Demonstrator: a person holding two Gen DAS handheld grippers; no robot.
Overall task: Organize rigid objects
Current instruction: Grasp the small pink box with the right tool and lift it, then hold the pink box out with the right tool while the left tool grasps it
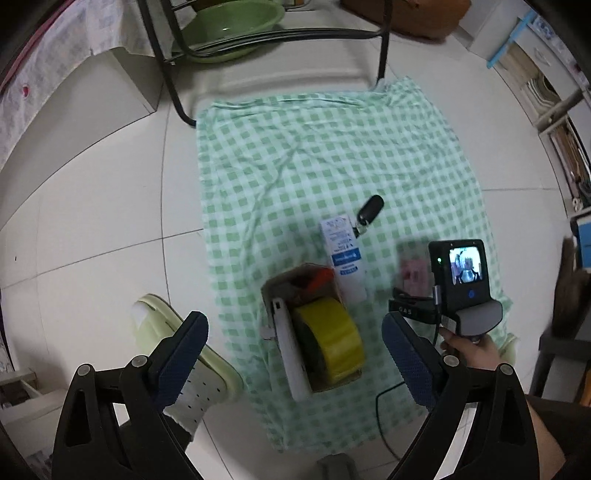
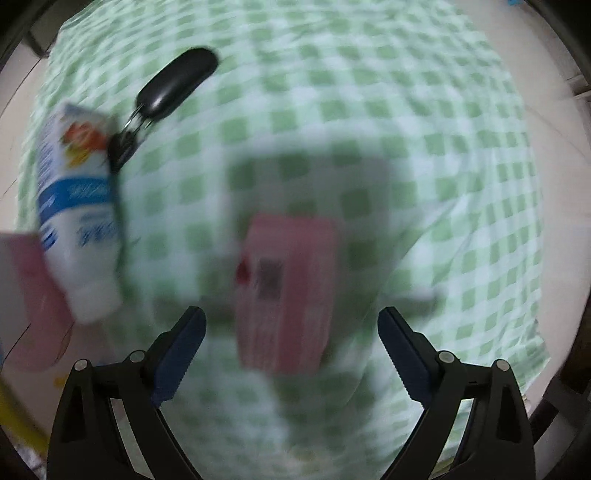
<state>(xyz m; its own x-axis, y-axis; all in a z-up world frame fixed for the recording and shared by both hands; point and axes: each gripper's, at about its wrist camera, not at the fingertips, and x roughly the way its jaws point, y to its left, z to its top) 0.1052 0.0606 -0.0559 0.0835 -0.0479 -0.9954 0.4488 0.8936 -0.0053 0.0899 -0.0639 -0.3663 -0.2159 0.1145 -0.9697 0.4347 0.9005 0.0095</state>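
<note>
A cardboard box (image 1: 273, 291) lies on the green checked cloth (image 1: 314, 147) and holds a yellow tape roll (image 1: 332, 338), a white flat item (image 1: 290, 354) and something red. A white-and-blue tube box (image 1: 343, 254) and a black car key (image 1: 369, 210) lie beyond it. My left gripper (image 1: 295, 350) is open above the cardboard box. In the right wrist view my right gripper (image 2: 291, 332) is open over a blurred pink box (image 2: 288, 291). The tube box (image 2: 77, 206) and key (image 2: 177, 81) lie to its left. The right gripper's body (image 1: 461, 280) shows in the left wrist view.
A pale green sandal and socked foot (image 1: 184, 354) stand left of the cloth. Black chair legs (image 1: 173, 74) and a green basin (image 1: 229, 26) stand at the far end. Shelves (image 1: 554, 110) line the right side. A black cable (image 1: 384, 406) runs over the cloth's near edge.
</note>
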